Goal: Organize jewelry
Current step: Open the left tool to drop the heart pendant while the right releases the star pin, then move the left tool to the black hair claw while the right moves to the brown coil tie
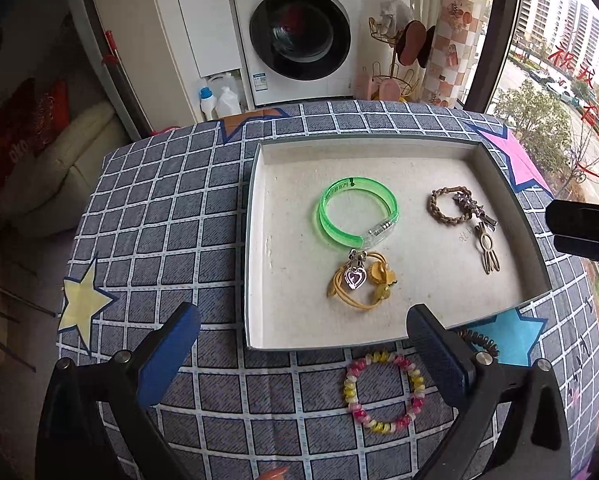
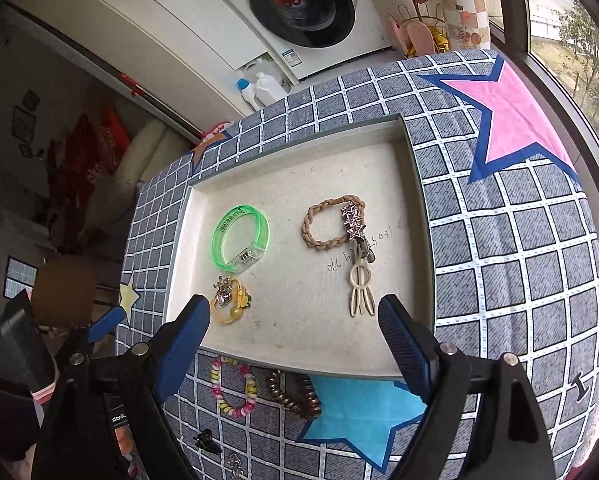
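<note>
Seen above a jewelry tray (image 2: pixel 417 216) (green bangle (image 2: pixel 241 238) inside): left gripper (image 1: pixel 303 334) and right gripper (image 2: pixel 295 322), both spread wide, grasping nothing.

Bright, even daylight from the window (image 1: pixel 547 80) at right in both views. Soft, faint shadows only, inside the tray (image 1: pixel 259 240) along its near and left walls. Dim and murky at left, toward the room interior. No harsh glare; slight sheen on the washer (image 2: pixel 303 4) door. Strong fisheye bending toward the edges, black vignette at the corners. Centre sharp, rims slightly smeared.
</note>
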